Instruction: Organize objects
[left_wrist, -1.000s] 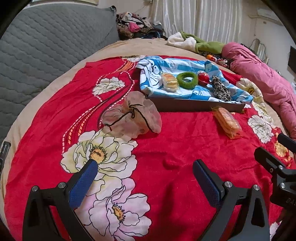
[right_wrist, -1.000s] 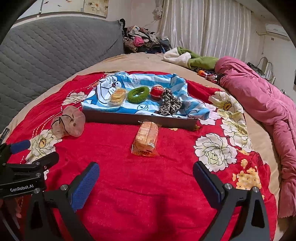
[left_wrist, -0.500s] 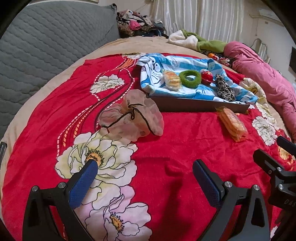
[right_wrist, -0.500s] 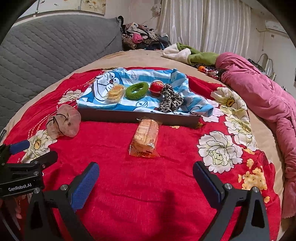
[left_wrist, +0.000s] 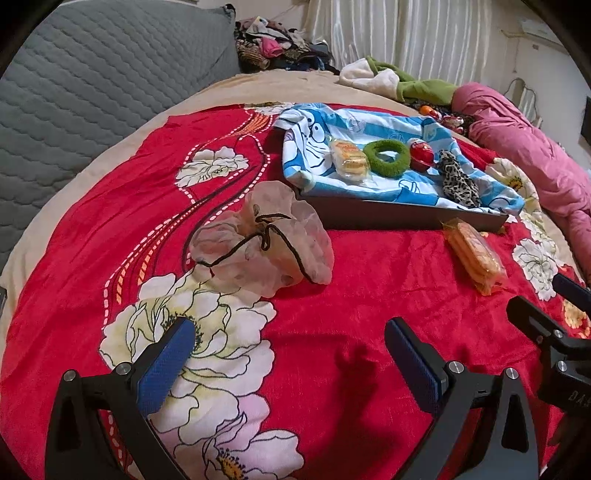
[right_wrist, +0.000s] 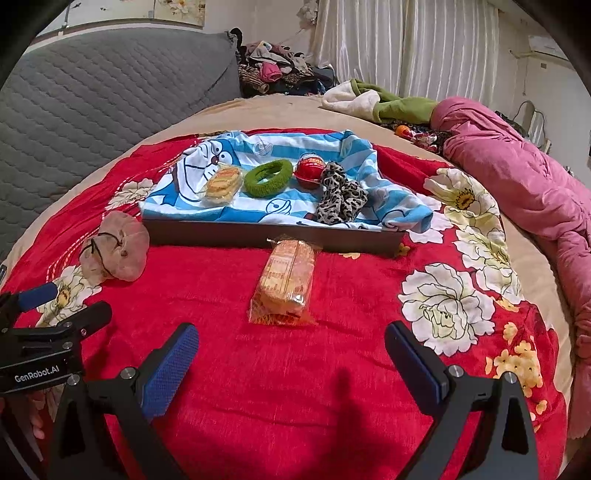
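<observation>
A pale pink scrunchie with a black cord (left_wrist: 264, 240) (right_wrist: 115, 252) lies on the red flowered blanket, ahead of my open, empty left gripper (left_wrist: 290, 354). An orange snack packet (right_wrist: 286, 282) (left_wrist: 474, 255) lies just in front of my open, empty right gripper (right_wrist: 291, 356). A dark tray (right_wrist: 273, 234) (left_wrist: 402, 217) lined with a blue cartoon cloth holds a small snack pack (right_wrist: 221, 180), a green ring (right_wrist: 267, 177), a red ball (right_wrist: 309, 171) and a leopard scrunchie (right_wrist: 340, 199).
A grey quilted headboard (left_wrist: 92, 85) runs along the left. A pink duvet (right_wrist: 517, 166) lies along the right side of the bed. A white and green garment (right_wrist: 373, 99) and a clothes pile (right_wrist: 280, 72) lie at the far end.
Both grippers have moved forward a little toward the objects: the scrunchie and the orange packet now appear closer. Both stay open. Nothing on the bed has moved.
</observation>
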